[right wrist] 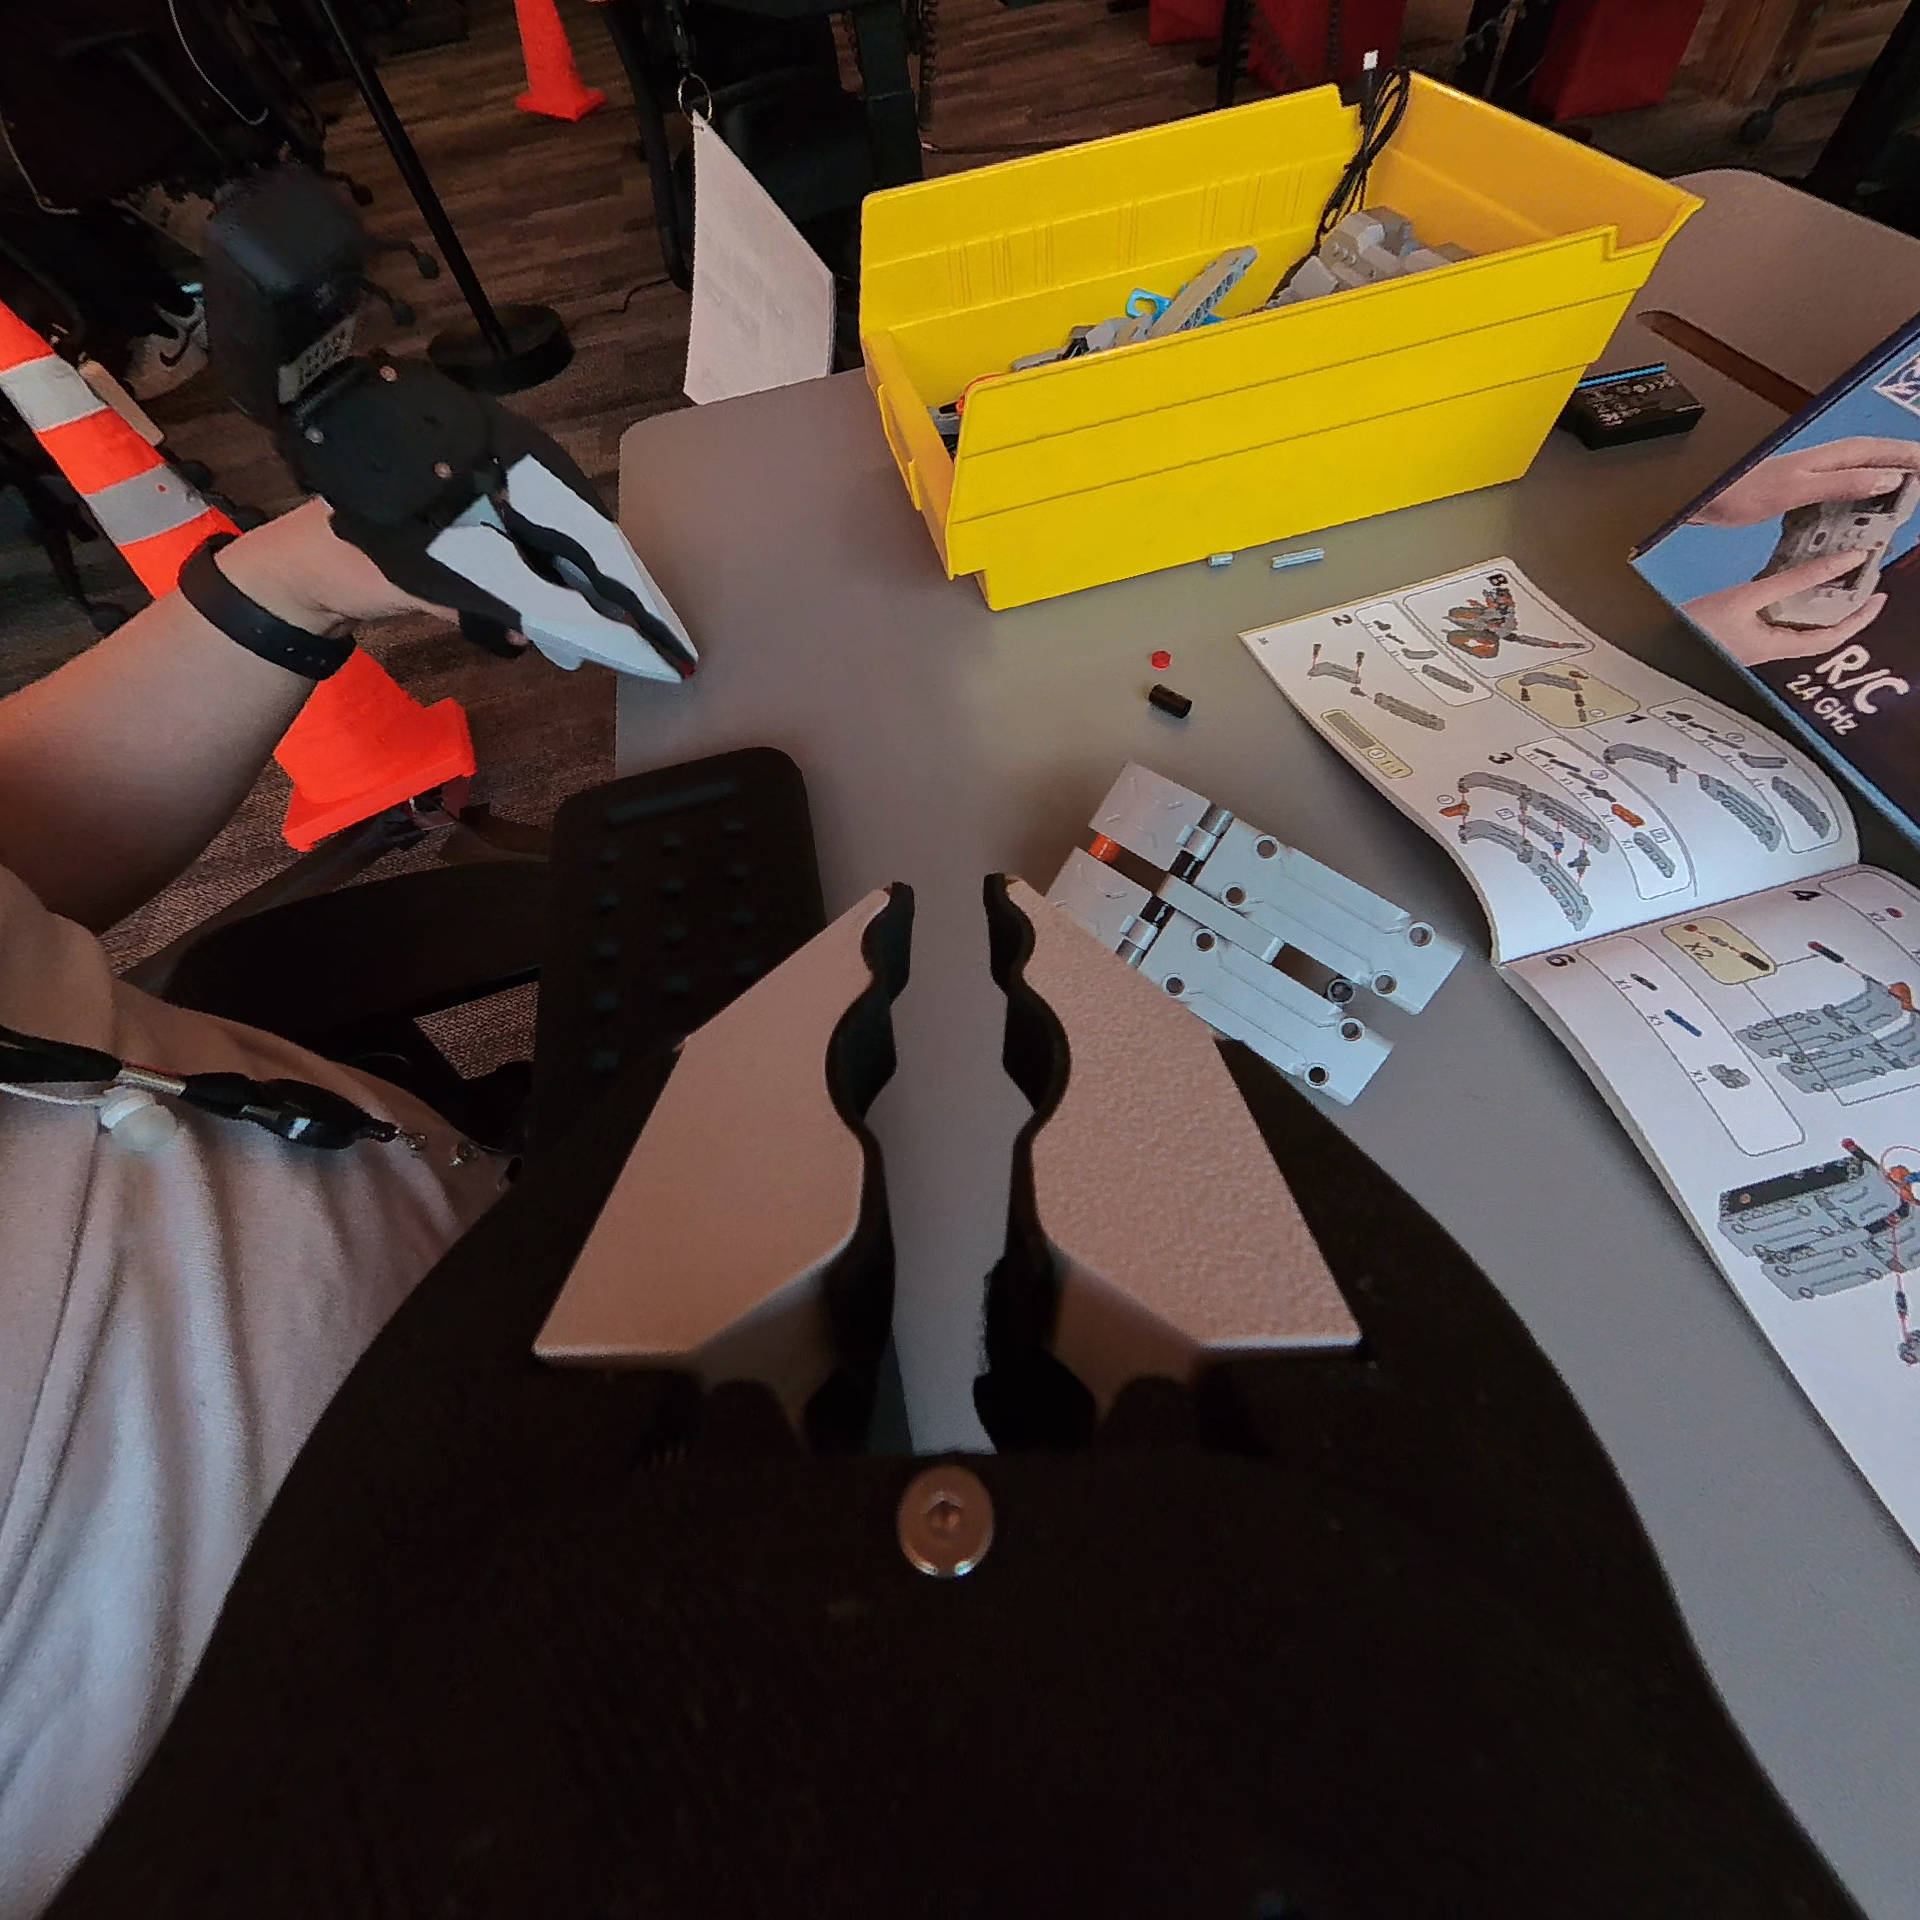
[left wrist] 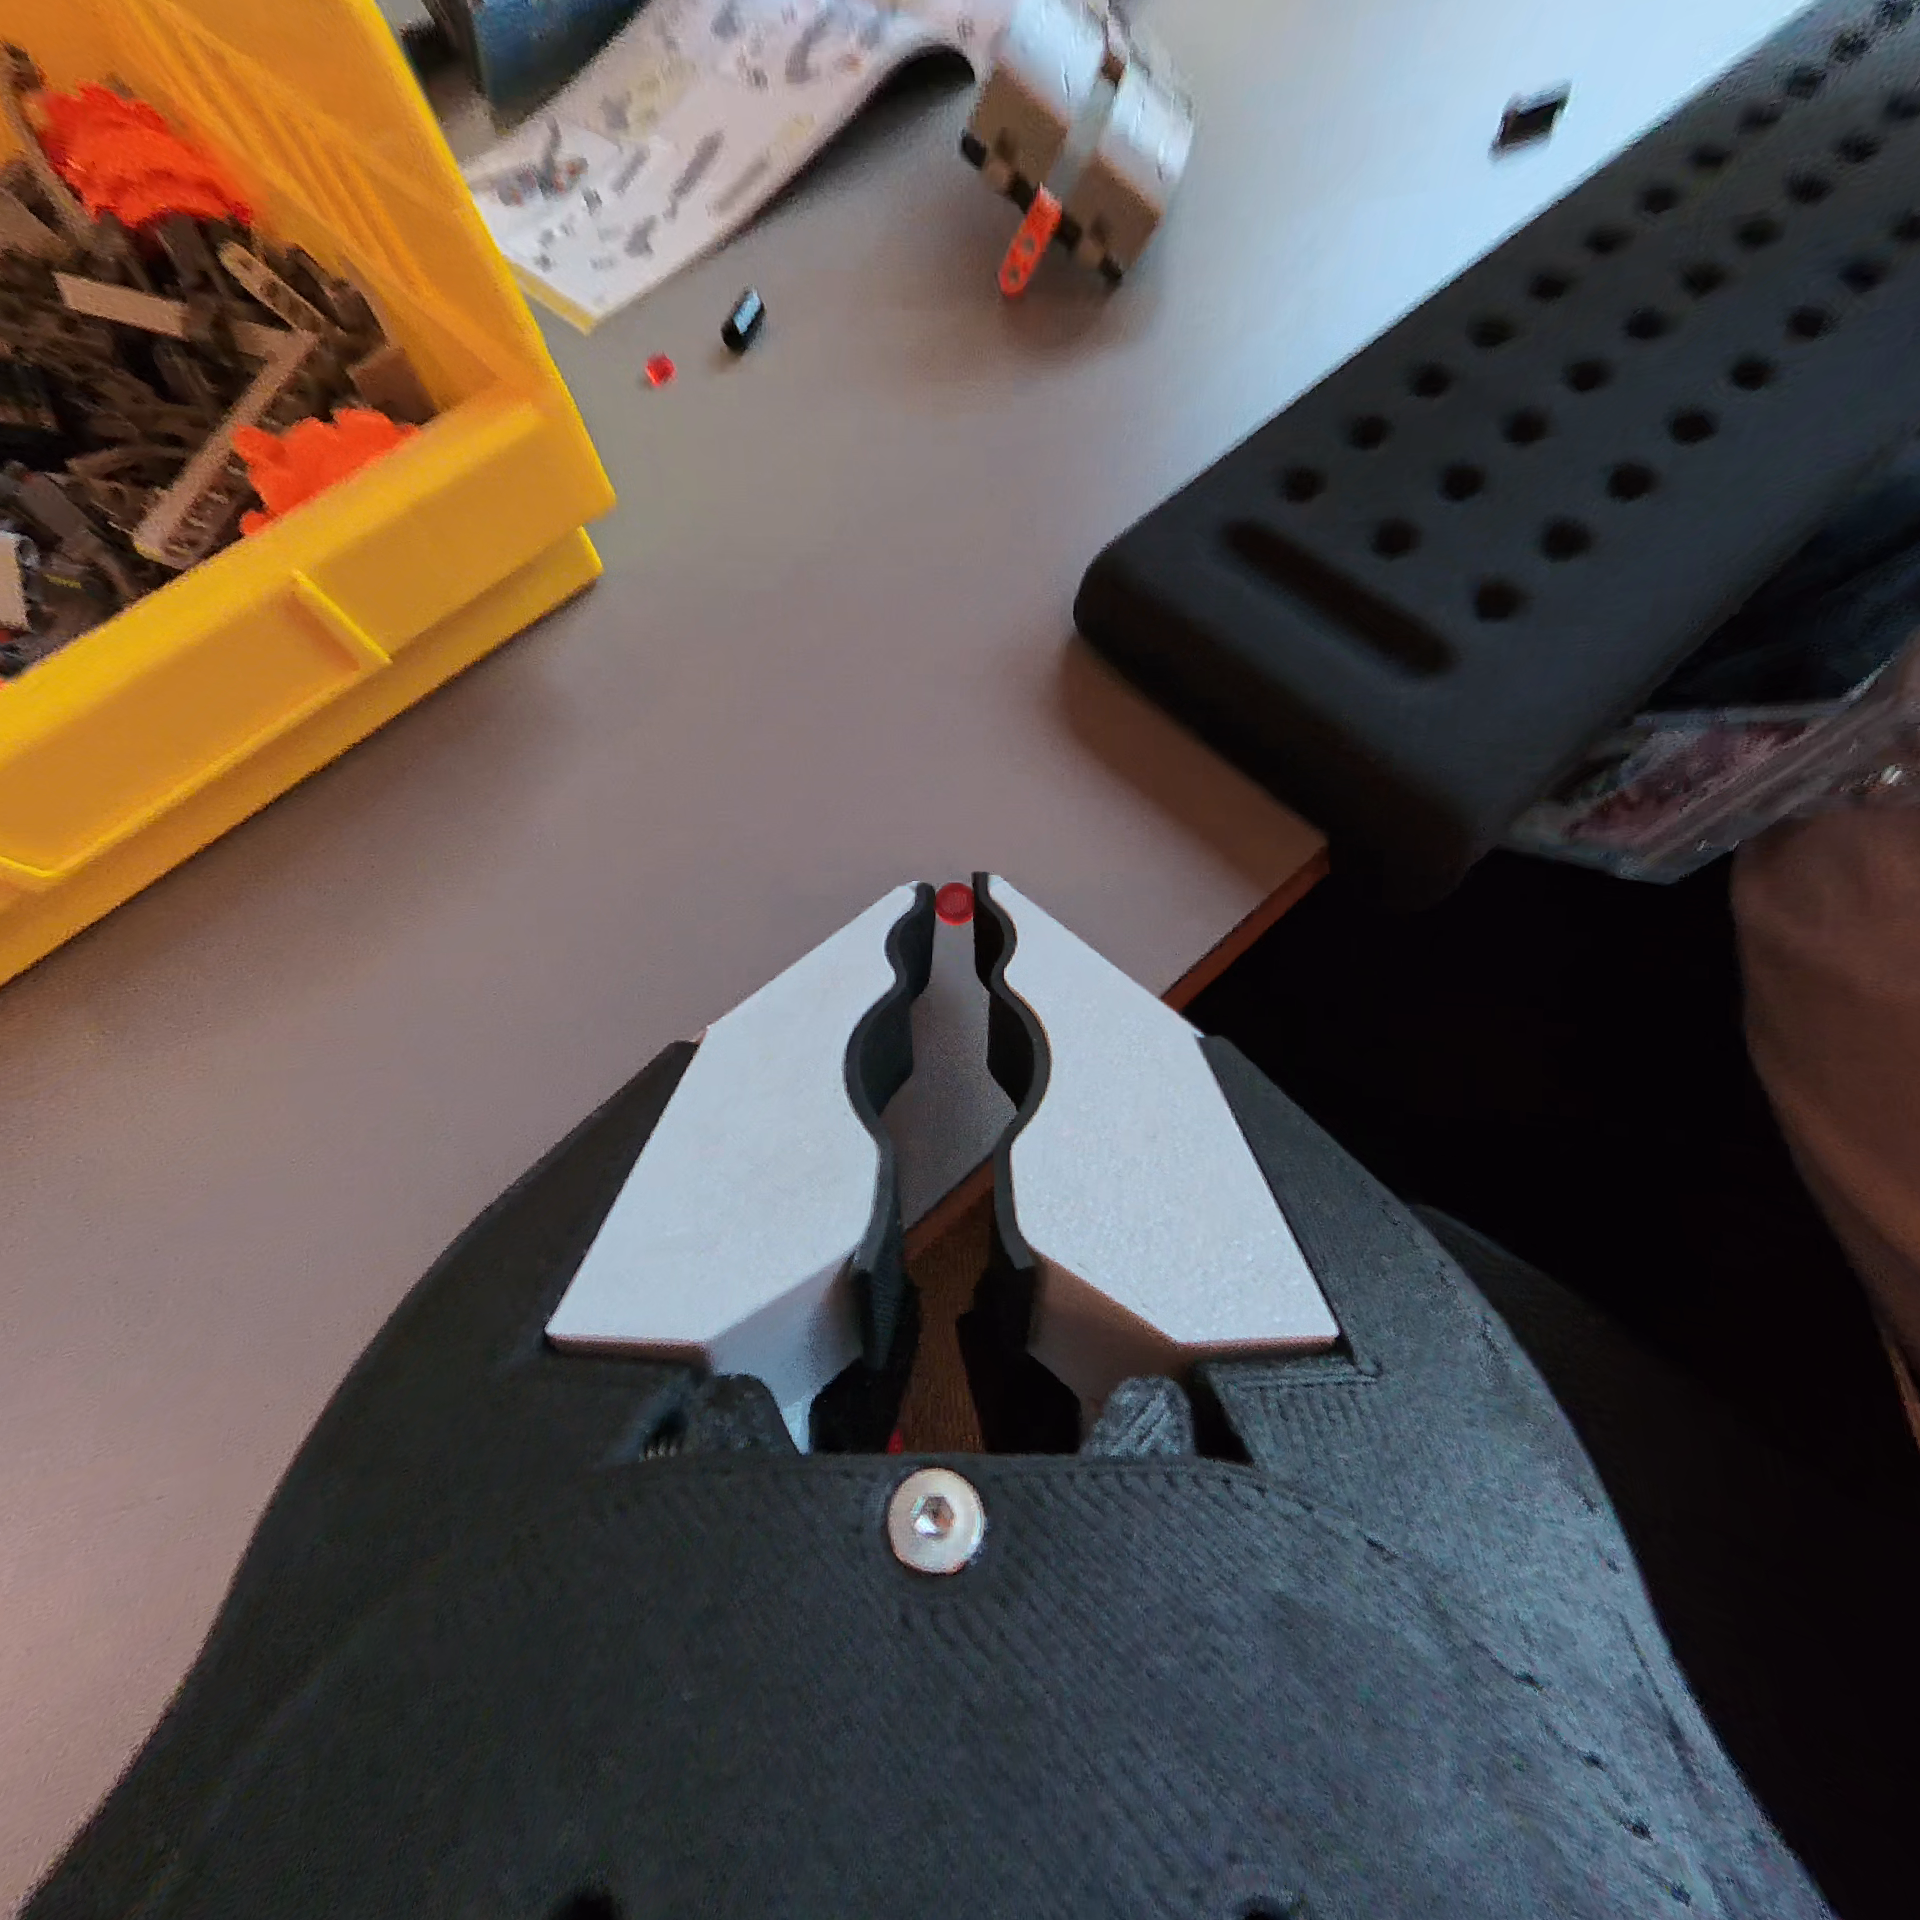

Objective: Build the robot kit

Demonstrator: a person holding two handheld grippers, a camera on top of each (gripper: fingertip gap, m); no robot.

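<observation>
My left gripper (left wrist: 954, 896) is shut on a small red round piece (left wrist: 954, 902) pinched at its very tips, above the grey table (left wrist: 727, 727) near its corner. In the right wrist view the left gripper (right wrist: 681, 665) hovers at the table's left edge, a speck of red at its tips. My right gripper (right wrist: 948, 899) is open and empty, a little above the table. A grey block assembly (right wrist: 1247, 935) with an orange end lies just right of its tips; it also shows far off in the left wrist view (left wrist: 1081, 156).
A yellow bin (right wrist: 1247, 499) of parts stands at the back (left wrist: 312, 644). A loose red piece (right wrist: 1161, 658) and a black cylinder (right wrist: 1170, 699) lie mid-table. An open instruction booklet (right wrist: 1558, 779) and a box (right wrist: 1818, 540) lie right. A black perforated pad (right wrist: 675, 883) sits left. About 25 cm separates my left fingertips from my right.
</observation>
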